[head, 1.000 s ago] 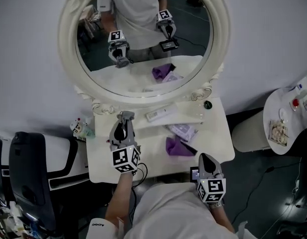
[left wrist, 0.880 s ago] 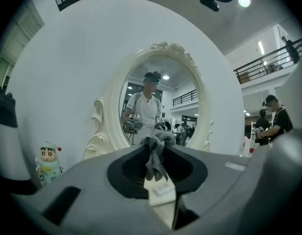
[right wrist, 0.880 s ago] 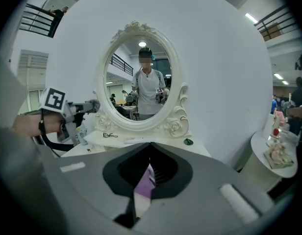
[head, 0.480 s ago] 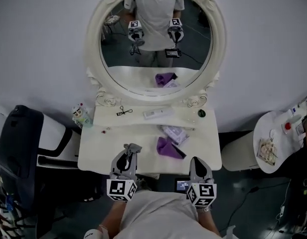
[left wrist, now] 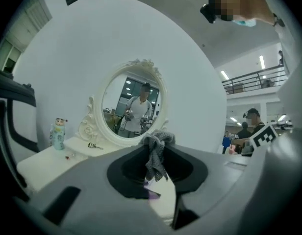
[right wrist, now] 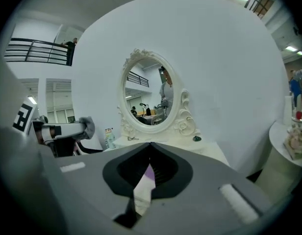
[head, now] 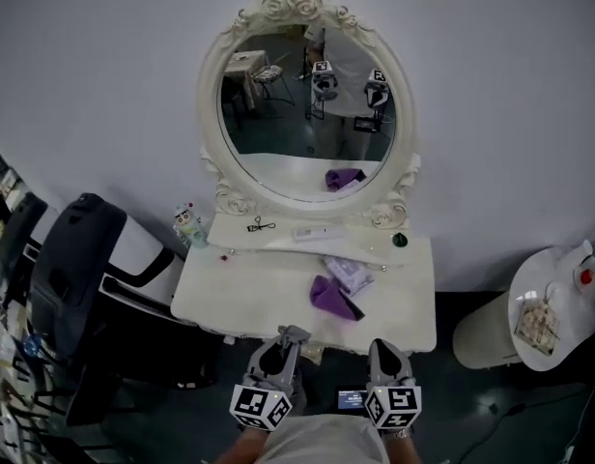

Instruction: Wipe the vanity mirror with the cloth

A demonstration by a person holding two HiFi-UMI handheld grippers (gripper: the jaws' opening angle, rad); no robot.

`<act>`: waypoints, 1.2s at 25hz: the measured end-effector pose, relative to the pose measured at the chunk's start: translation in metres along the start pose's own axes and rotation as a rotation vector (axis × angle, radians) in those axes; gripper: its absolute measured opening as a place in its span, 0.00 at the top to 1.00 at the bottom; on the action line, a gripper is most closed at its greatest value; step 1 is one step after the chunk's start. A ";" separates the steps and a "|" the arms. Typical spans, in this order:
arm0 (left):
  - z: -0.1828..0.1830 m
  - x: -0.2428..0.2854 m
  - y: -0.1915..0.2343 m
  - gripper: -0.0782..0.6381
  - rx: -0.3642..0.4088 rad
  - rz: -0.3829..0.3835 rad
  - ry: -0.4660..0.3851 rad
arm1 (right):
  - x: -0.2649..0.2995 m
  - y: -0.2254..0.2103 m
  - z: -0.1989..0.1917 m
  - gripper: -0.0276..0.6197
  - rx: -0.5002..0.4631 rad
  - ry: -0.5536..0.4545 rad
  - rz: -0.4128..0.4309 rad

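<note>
Both grippers have drawn back past the table's (head: 230, 293) near edge, with open room around them. The left gripper (head: 289, 336) pinches the grey cloth (left wrist: 155, 153); the right gripper's (head: 382, 348) jaws meet, empty. The vanity mirror (head: 307, 114) stands far, well apart from both, with a purple cloth (head: 328, 296) on the table between.

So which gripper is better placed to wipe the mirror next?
Left. The left gripper is shut on a grey cloth, while the right gripper is shut with nothing in it. Both hang short of the vanity mirror, off the table's front edge.
</note>
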State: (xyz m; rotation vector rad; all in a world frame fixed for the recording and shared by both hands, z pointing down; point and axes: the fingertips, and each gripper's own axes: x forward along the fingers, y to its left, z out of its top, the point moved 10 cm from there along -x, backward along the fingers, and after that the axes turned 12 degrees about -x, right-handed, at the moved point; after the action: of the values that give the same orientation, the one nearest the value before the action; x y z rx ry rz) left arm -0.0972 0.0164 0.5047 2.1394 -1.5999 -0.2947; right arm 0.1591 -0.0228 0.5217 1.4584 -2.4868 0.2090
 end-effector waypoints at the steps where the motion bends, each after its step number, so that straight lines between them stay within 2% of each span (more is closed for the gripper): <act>1: -0.008 -0.012 -0.007 0.78 -0.009 0.029 0.008 | -0.005 -0.002 -0.004 0.95 -0.009 0.005 0.027; 4: -0.016 -0.058 -0.010 0.78 0.042 0.133 0.035 | -0.009 0.009 -0.012 0.95 -0.020 -0.017 0.097; 7: -0.021 -0.085 -0.007 0.78 0.036 0.153 0.031 | -0.018 0.024 -0.006 0.95 -0.025 -0.062 0.092; 13: -0.007 -0.119 0.003 0.78 0.103 0.018 -0.020 | -0.063 0.072 0.016 0.95 -0.054 -0.112 -0.028; 16: 0.000 -0.151 0.024 0.78 0.103 -0.037 -0.030 | -0.090 0.109 0.013 0.95 -0.072 -0.111 -0.106; 20: 0.006 -0.212 0.062 0.78 0.070 -0.114 -0.016 | -0.126 0.187 -0.018 0.95 0.033 -0.052 -0.221; 23: 0.011 -0.258 0.099 0.78 0.059 -0.130 0.027 | -0.141 0.254 -0.039 0.95 0.096 -0.037 -0.219; 25: 0.009 -0.280 0.113 0.78 0.047 -0.130 0.056 | -0.155 0.286 -0.042 0.95 0.083 -0.020 -0.196; 28: 0.004 -0.299 0.112 0.78 0.010 -0.162 0.058 | -0.189 0.308 -0.040 0.95 0.040 -0.008 -0.212; 30: 0.005 -0.310 0.110 0.78 0.003 -0.180 0.036 | -0.201 0.316 -0.045 0.95 0.043 0.002 -0.222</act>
State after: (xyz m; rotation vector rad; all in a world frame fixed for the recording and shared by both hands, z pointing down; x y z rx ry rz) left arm -0.2874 0.2846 0.5228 2.2818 -1.3908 -0.3086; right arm -0.0165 0.3110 0.5083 1.7350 -2.3083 0.2230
